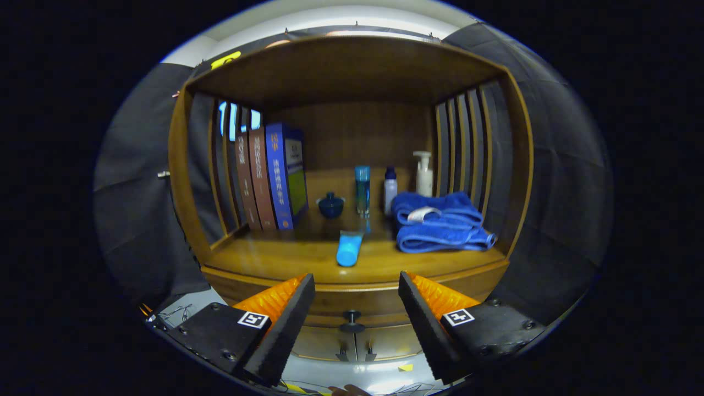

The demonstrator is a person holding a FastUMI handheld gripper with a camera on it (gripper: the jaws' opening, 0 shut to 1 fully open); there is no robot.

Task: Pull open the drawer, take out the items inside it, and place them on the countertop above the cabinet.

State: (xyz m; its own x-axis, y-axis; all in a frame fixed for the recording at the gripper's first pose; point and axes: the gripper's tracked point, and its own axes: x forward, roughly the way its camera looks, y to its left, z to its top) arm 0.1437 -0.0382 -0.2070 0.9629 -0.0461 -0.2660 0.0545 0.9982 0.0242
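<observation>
Facing closed wooden drawer, dark knob centered; gripper spread, empty.

Dim, sharp centre; fisheye bends edges; floor glare.

The camera rides on the tool, facing straight into the wooden cabinet from near its front, level with the tabletop, drawer knob just below.

Gripper fingers held apart, dark round drawer knob seen between them, light-blue plastic tube laid on wooden countertop beyond
</observation>
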